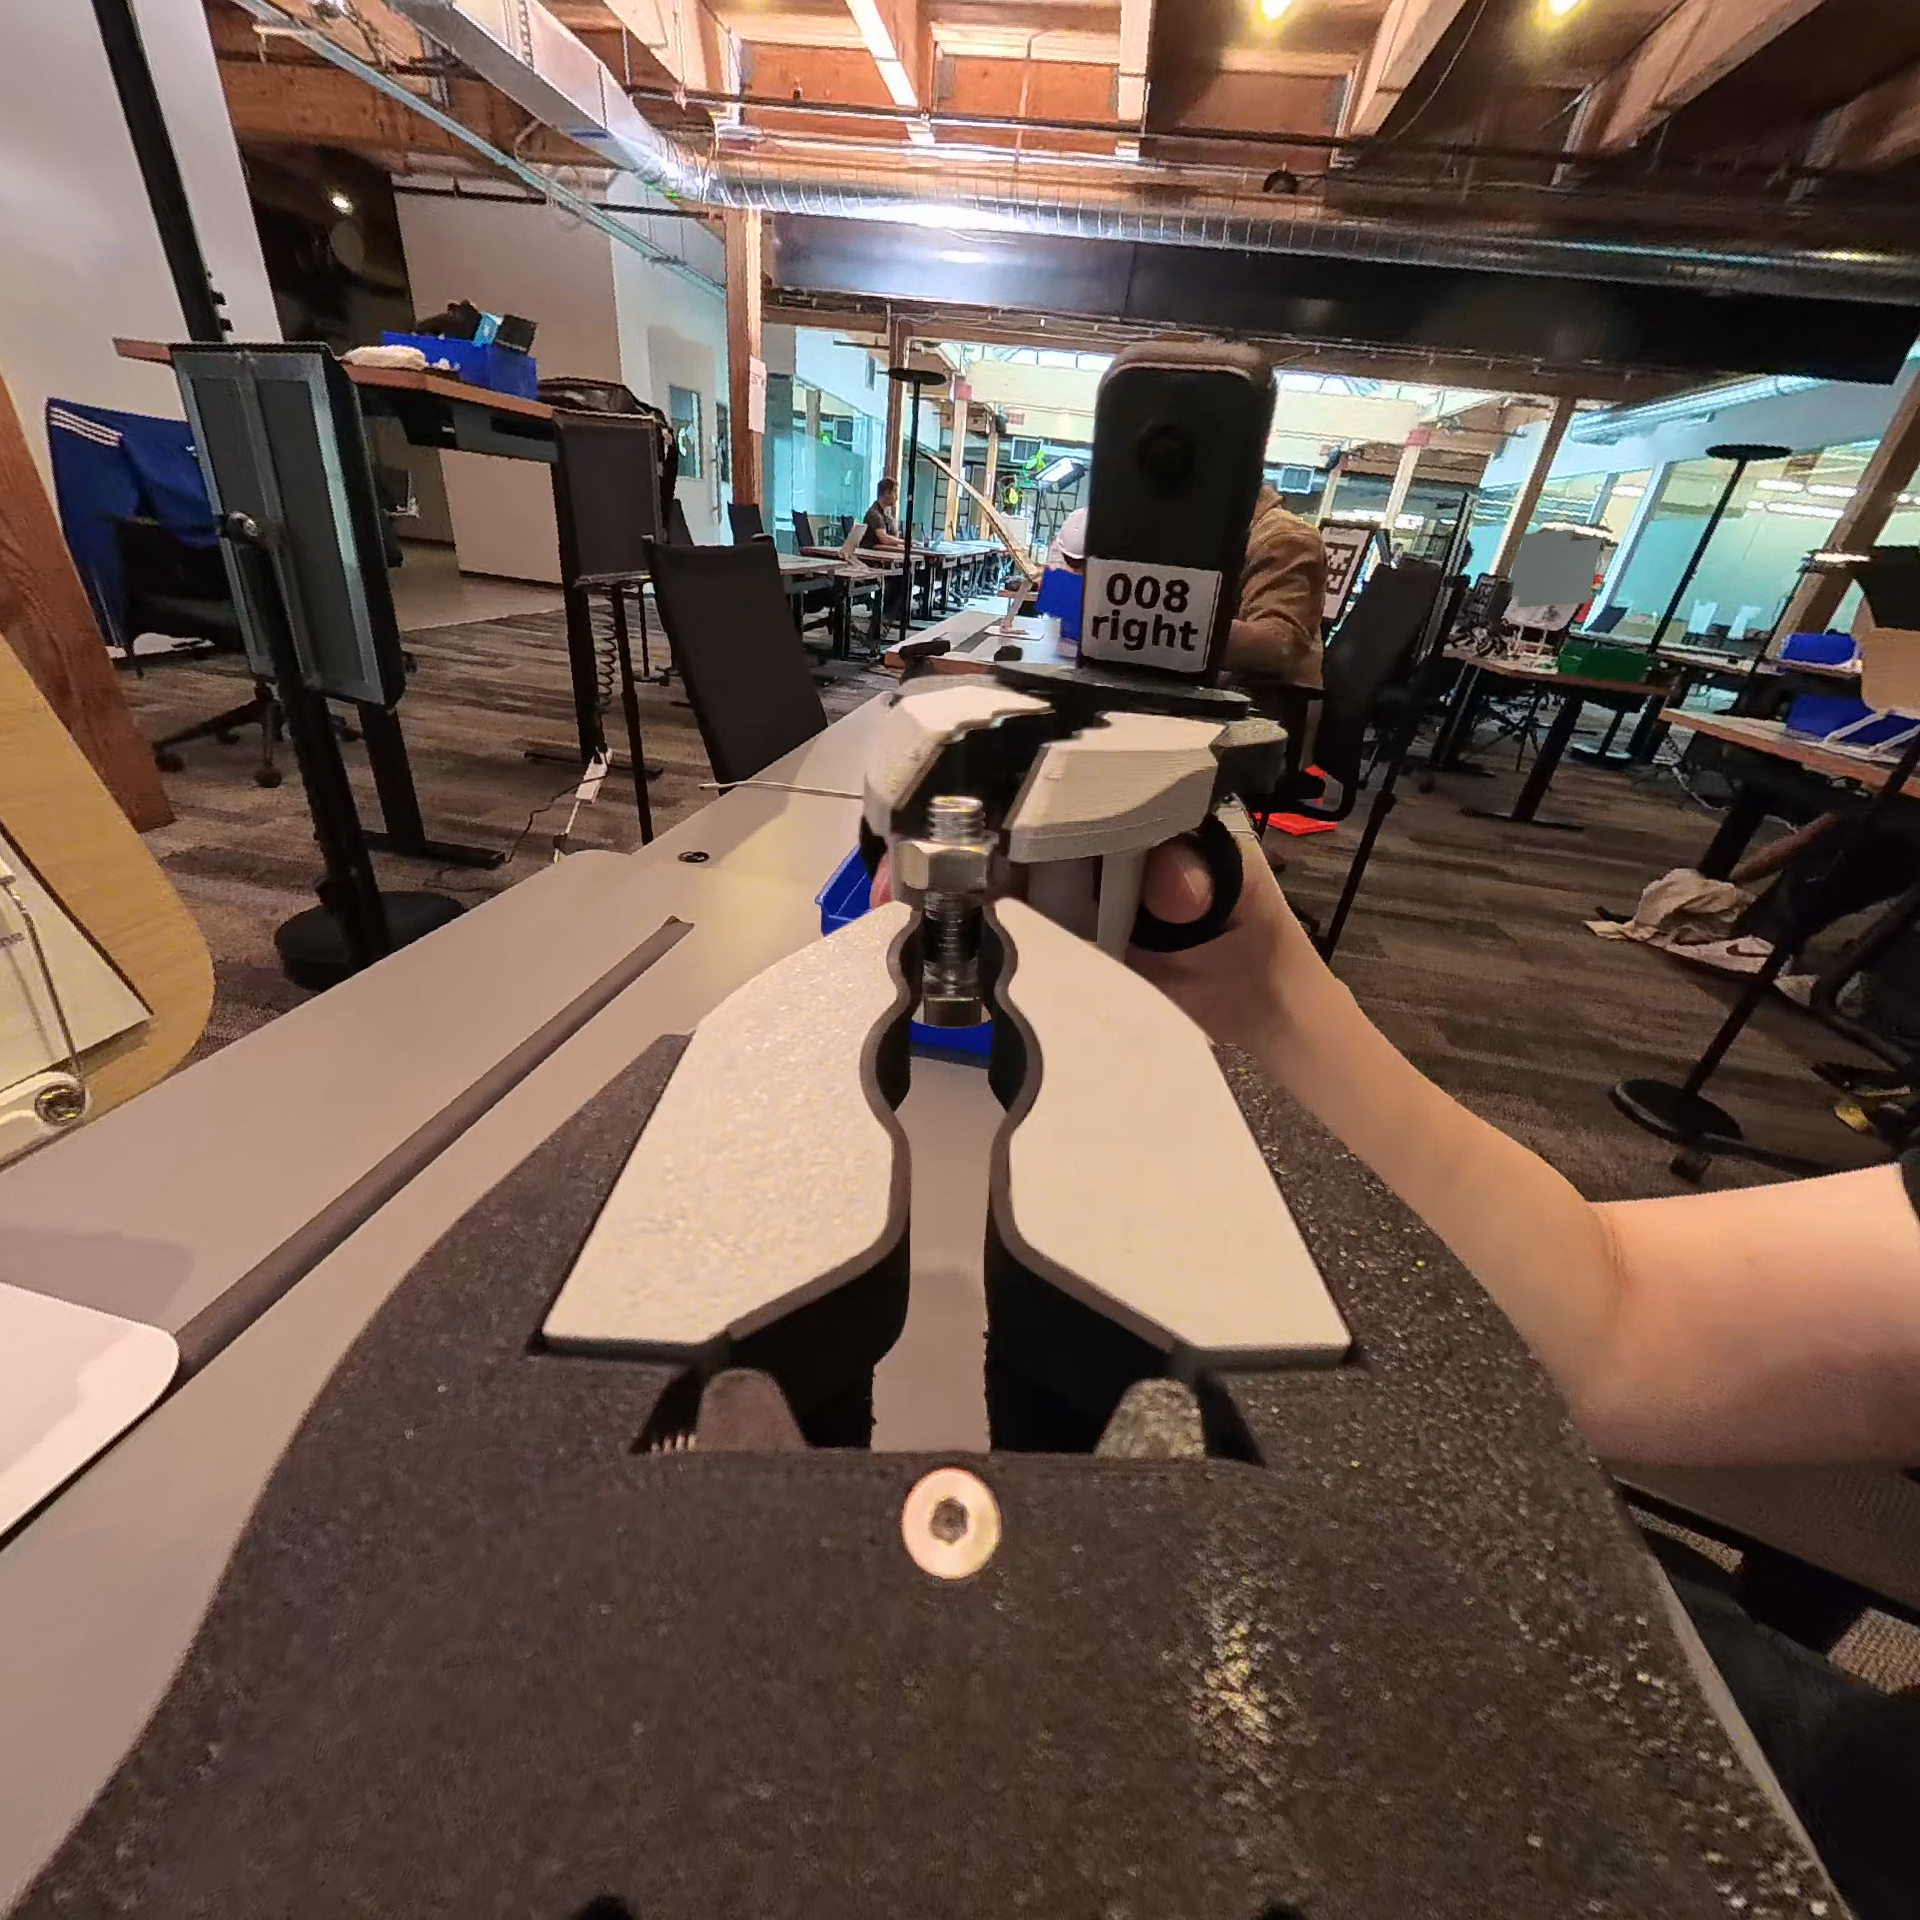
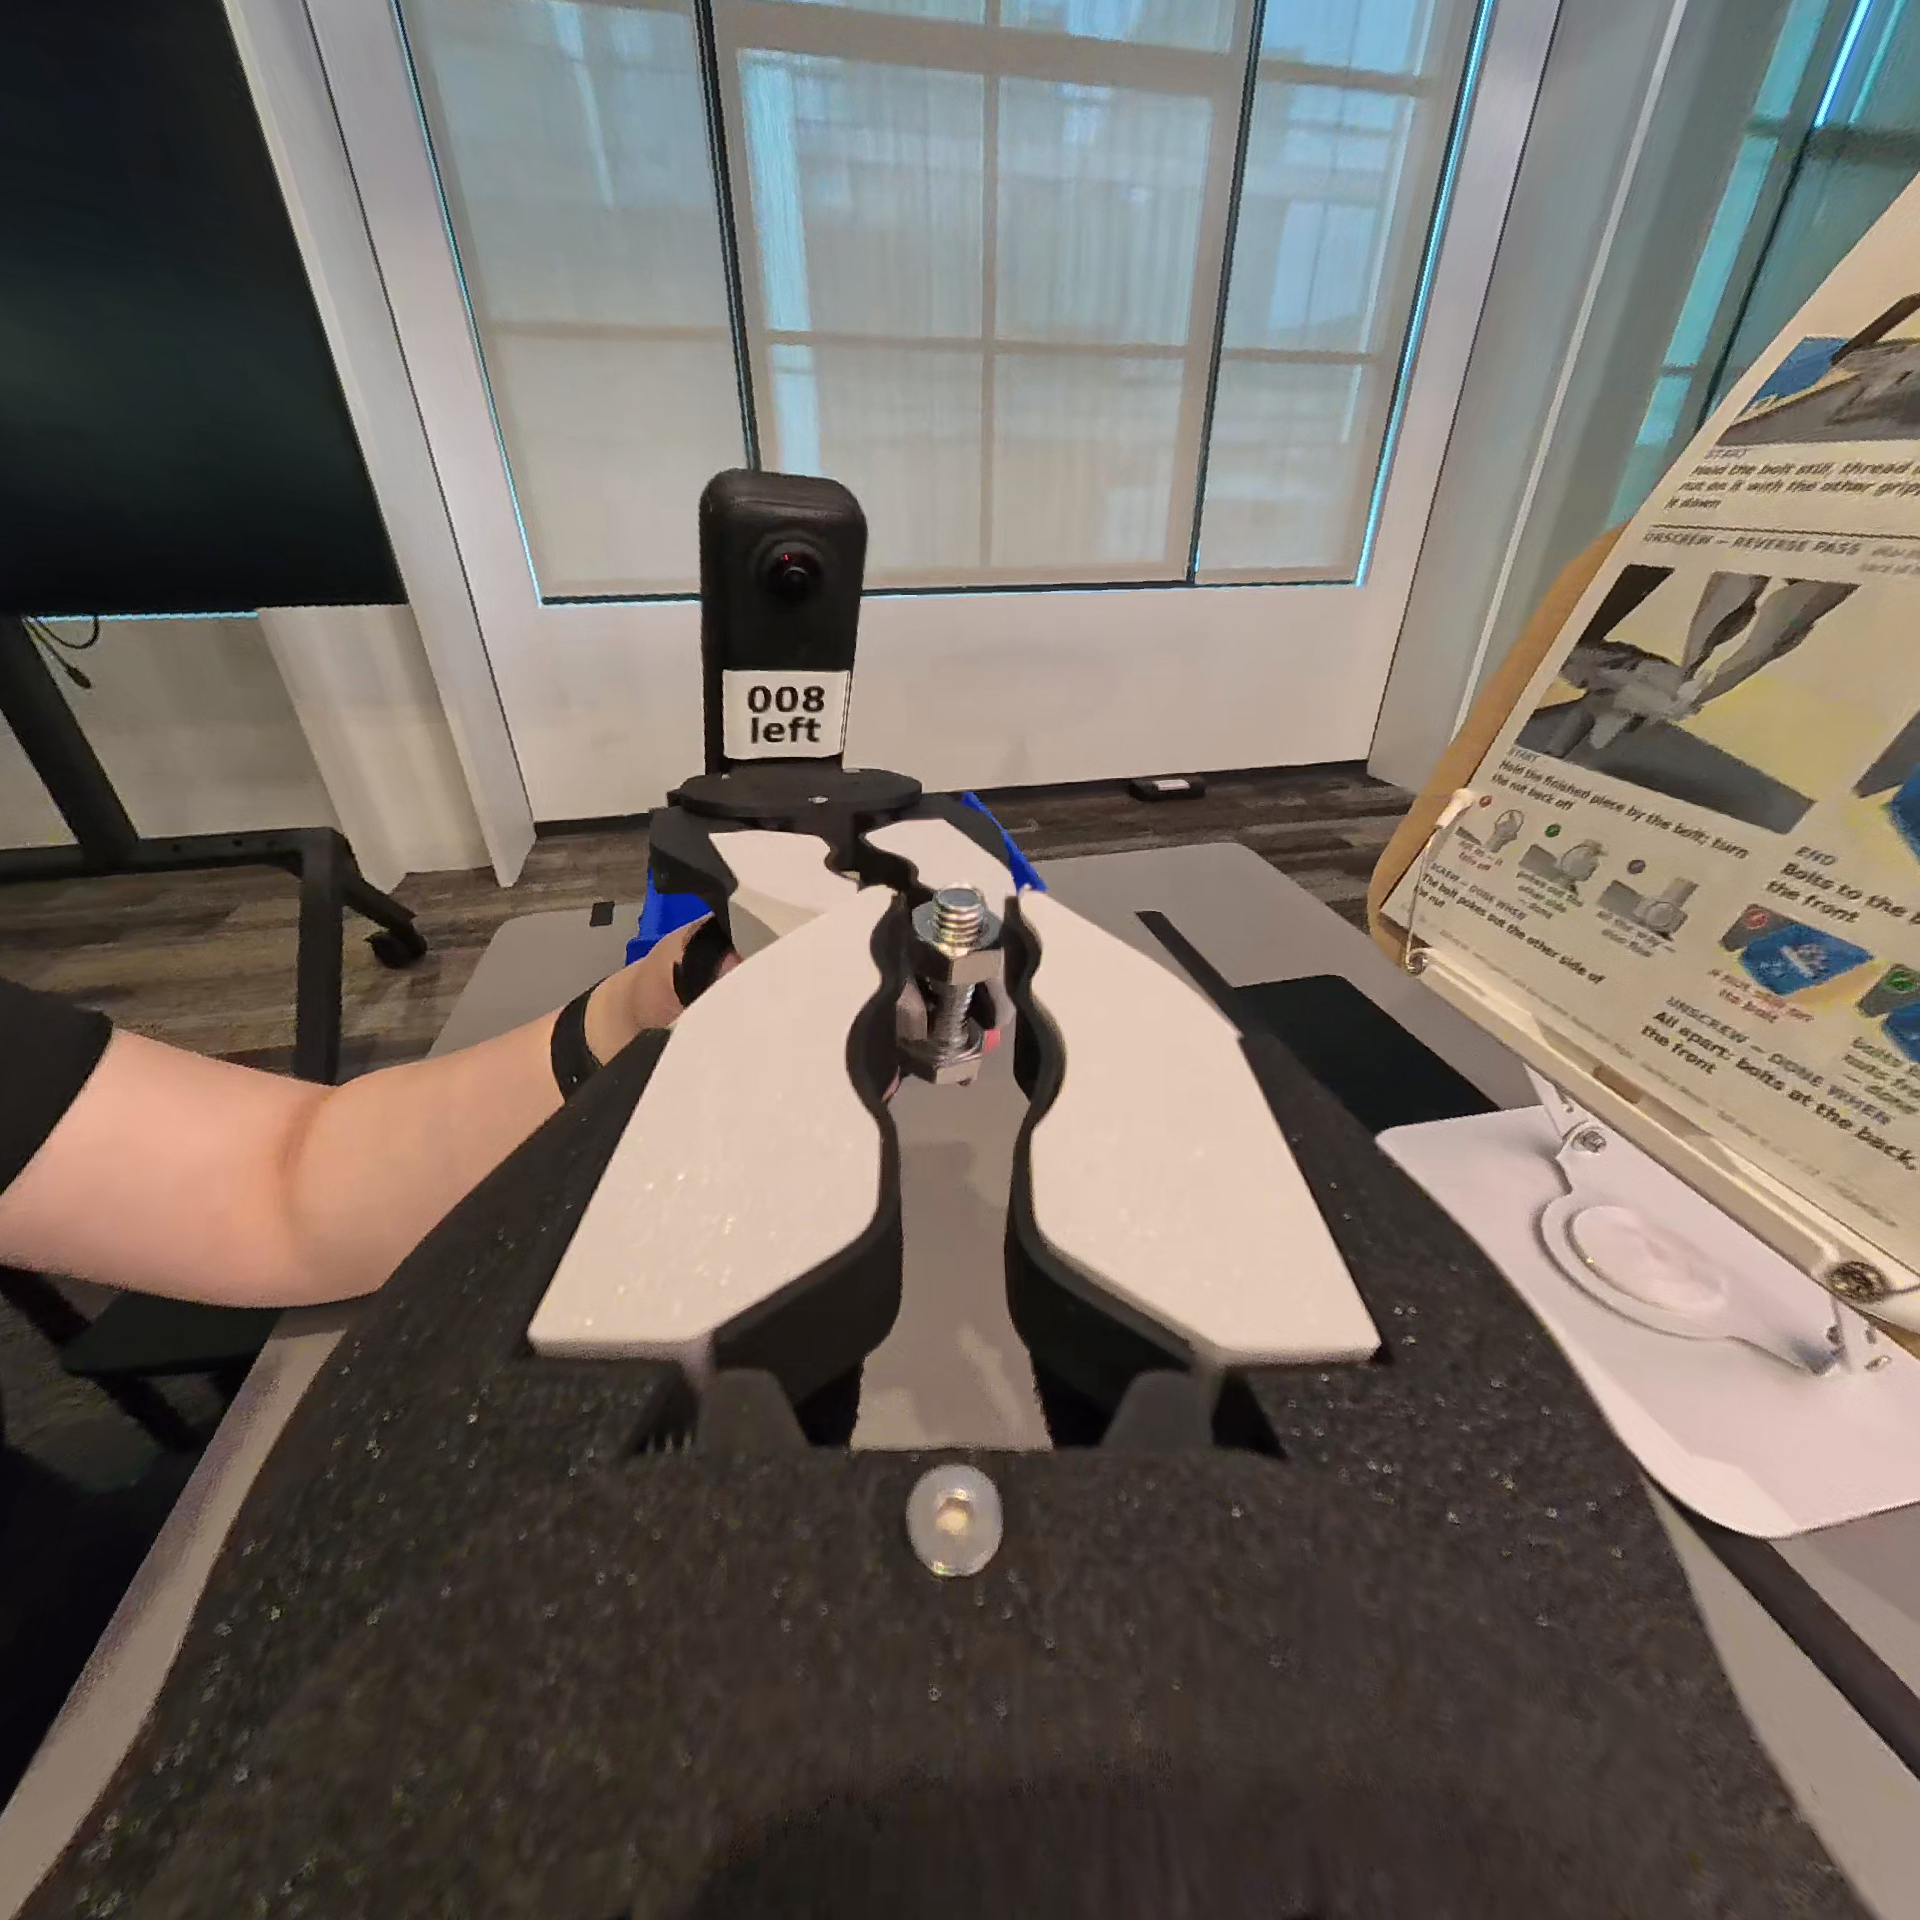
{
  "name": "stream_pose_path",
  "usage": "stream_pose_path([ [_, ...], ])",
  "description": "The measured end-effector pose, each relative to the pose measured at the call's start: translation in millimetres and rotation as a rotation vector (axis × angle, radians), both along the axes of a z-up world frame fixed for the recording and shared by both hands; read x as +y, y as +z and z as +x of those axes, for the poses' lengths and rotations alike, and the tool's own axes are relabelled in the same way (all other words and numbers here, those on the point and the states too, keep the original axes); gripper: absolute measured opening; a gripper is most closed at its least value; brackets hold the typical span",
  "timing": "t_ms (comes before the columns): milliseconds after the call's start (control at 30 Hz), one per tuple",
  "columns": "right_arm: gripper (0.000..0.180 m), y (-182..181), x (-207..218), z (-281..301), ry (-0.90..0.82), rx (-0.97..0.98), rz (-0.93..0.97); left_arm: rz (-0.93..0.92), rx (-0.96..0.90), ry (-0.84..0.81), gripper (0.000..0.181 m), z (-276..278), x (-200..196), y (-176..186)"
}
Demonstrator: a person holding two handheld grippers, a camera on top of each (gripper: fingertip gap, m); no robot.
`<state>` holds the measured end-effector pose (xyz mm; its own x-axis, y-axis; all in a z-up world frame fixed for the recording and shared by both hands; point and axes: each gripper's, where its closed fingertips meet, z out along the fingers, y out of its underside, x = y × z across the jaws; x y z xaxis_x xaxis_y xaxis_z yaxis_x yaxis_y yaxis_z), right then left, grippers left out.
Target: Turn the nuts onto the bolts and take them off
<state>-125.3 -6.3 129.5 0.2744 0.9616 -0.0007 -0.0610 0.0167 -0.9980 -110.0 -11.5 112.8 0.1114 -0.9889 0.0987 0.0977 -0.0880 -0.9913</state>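
A silver bolt (image 1: 944, 940) stands upright with a hex nut (image 1: 940, 862) threaded on near its top. My left gripper (image 1: 948, 930) is shut on the bolt's lower shaft, just above the head. My right gripper (image 1: 948, 831) comes in from the opposite side and is shut on the nut. In the right wrist view, my right gripper (image 2: 954, 920) clasps the nut (image 2: 954, 971). The thread end (image 2: 958, 906) sticks up above the nut. The left gripper (image 2: 951, 1023) holds the bolt near its head (image 2: 951, 1062). All of this is held above the grey table (image 1: 416, 1039).
A blue bin (image 1: 844, 896) sits on the table behind and under the grippers, and also shows in the right wrist view (image 2: 646, 930). An instruction board (image 2: 1714, 831) on a white stand (image 2: 1662, 1351) is at one side. A black mat (image 2: 1340, 1049) lies beside it. Chairs and desks stand beyond the table. Both grippers' tips are close together, under 4 cm apart.
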Motion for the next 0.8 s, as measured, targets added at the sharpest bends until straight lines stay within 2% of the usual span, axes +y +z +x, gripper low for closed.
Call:
stream_pose_path([
  [67, 0.010, -1, -2, -4, 0.024, 0.017, -0.019, 0.004, 0.005, -0.010, 0.009, -1, -2, -3],
  [267, 0.009, -1, -2, -7, 0.067, 0.048, -0.083, -0.023, -0.006, -0.029, 0.009, -2, -5, -1],
  [400, 0.009, -5, -5, -9, 0.073, 0.010, -0.075, -0.022, 0.040, -0.013, 0.025, -1, -5, -7],
  [567, 0.009, -7, -5, -14, 0.054, -0.024, -0.044, -0.029, 0.109, -0.027, 0.036, -1, -6, -16],
  [800, 0.009, -3, -7, -11, 0.038, -0.027, -0.003, -0.003, 0.157, -0.013, 0.033, 0, -6, -24],
])
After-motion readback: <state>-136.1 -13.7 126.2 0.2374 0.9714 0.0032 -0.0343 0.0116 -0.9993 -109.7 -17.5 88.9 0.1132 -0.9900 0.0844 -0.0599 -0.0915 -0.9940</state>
